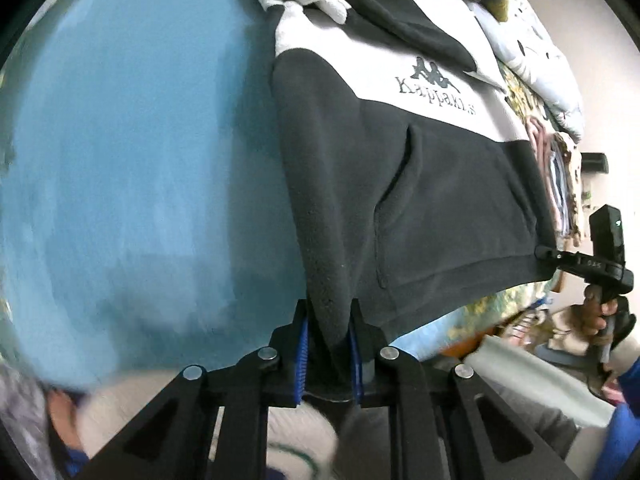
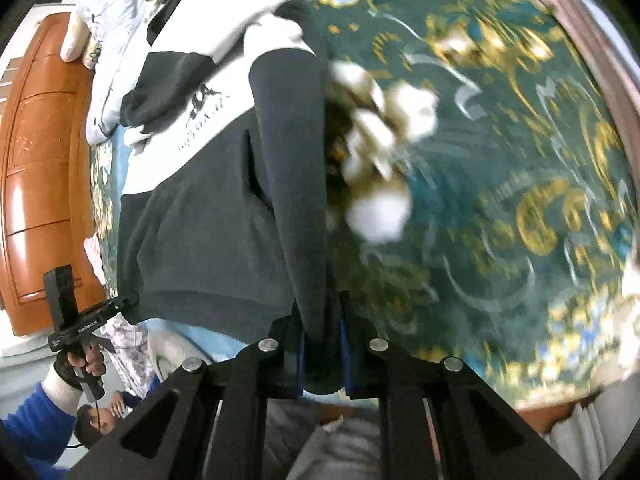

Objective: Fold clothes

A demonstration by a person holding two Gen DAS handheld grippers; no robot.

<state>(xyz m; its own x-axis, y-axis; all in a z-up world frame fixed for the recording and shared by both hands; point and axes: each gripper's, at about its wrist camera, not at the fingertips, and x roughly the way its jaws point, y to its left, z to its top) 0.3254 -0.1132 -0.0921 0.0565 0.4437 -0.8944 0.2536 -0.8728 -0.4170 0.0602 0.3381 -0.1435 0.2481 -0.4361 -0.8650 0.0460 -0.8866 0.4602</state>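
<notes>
A black-and-white fleece hoodie [image 1: 400,184] hangs stretched between the two grippers, its hem at the bottom of both frames and its hood toward the top. In the left wrist view the left gripper [image 1: 328,340] sits at bottom centre, jaws clenched on a corner of the black hem, with a plain blue sheet [image 1: 140,140] filling the left of the frame. The right gripper [image 1: 548,254] appears at the right edge, gripping the opposite hem corner, held by a hand [image 1: 598,312]. In the right wrist view the right gripper's jaws, bottom centre, are clamped on dark fleece; a teal and gold patterned bedspread [image 2: 500,200] fills the right side, and a wooden headboard [image 2: 44,160] stands at the left.
</notes>
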